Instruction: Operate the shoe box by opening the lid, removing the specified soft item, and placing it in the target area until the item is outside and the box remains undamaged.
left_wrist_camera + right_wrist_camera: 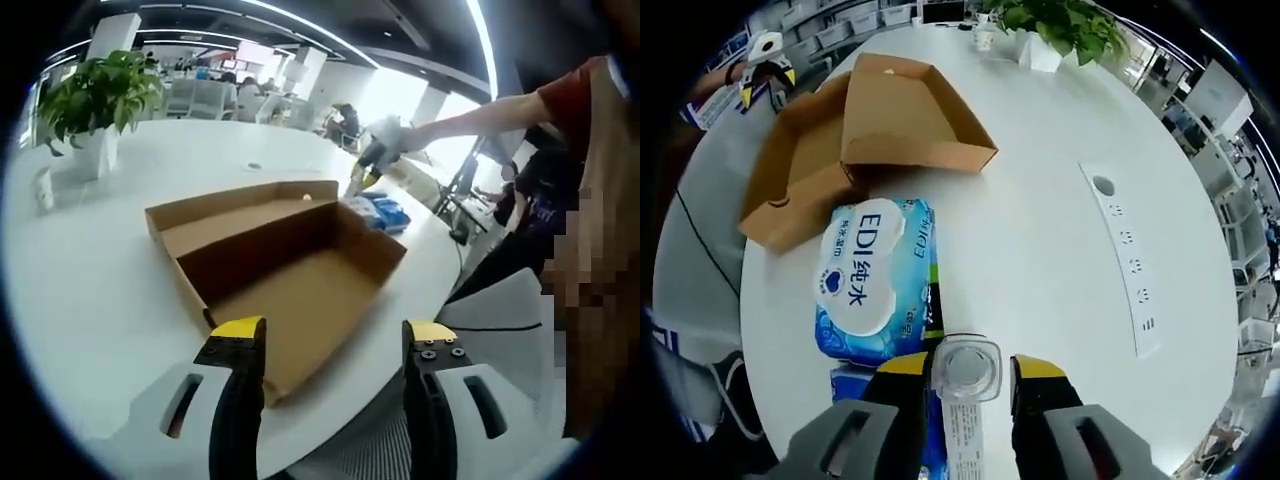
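The brown cardboard shoe box lies open and empty on the white table, its lid folded back. My left gripper stands open at the box's near edge with nothing between its fingers. Blue packs of wipes lie just past the box. In the right gripper view one blue and white wipes pack rests flat beside the box. My right gripper is shut on another wipes pack, its clear cap between the yellow tips. The left gripper shows far off behind the box.
A potted plant stands at the table's far left, and shows again as a plant with a cup. A strip of sockets is set into the table. A person's arm reaches over the table. A grey chair is close.
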`<state>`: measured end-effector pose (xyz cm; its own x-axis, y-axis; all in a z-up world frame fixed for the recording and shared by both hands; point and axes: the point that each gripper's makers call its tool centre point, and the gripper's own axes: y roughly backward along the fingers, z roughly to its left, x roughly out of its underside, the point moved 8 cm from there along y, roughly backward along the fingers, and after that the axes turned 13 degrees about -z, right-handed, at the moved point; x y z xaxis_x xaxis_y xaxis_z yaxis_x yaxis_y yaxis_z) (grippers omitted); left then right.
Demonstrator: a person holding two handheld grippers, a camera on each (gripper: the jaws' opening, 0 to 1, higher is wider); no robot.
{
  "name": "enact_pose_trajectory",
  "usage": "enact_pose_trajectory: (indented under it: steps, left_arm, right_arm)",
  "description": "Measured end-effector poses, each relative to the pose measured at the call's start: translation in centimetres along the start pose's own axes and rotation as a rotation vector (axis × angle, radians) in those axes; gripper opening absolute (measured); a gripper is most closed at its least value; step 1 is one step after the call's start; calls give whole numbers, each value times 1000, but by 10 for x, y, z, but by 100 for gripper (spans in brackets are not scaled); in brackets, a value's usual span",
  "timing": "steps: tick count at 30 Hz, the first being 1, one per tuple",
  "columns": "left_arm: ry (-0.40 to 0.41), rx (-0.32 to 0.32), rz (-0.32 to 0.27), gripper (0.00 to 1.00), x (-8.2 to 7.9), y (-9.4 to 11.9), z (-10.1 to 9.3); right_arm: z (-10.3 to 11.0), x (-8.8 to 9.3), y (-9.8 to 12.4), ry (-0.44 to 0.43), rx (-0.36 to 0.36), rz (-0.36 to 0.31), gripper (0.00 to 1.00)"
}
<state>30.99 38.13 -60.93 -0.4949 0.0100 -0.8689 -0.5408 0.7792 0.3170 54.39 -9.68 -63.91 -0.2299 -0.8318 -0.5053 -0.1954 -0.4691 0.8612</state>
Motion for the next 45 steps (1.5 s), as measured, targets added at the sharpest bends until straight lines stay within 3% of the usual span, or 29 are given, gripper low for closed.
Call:
enact_pose_trajectory:
  steps: [7, 23, 25, 30, 34, 40, 45]
  left_arm:
    - [3, 4, -21, 54, -3, -2, 1]
    - [13, 13, -79, 55, -7, -1, 7]
    - [25, 5, -100, 55, -10, 1, 9]
    - [2, -21, -101, 55, -10, 2, 13]
    - [5, -68, -111, 55, -10, 3, 19]
    - [25, -168, -117, 55, -6, 3, 32]
    - [41, -213, -128, 56, -5, 4, 37]
  right_arm:
    - [5, -1, 8, -53, 47, -16, 33]
    - [29, -22, 42, -145, 173, -83, 40]
    - [32, -24, 49, -175, 232, -116, 40]
    - [38, -22, 63, -261, 300, -182, 42]
    - [49, -22, 75, -347, 389, -277, 44]
    - [79, -25, 84, -462, 498, -432, 48]
    - [112, -30, 84, -492, 543, -517, 51]
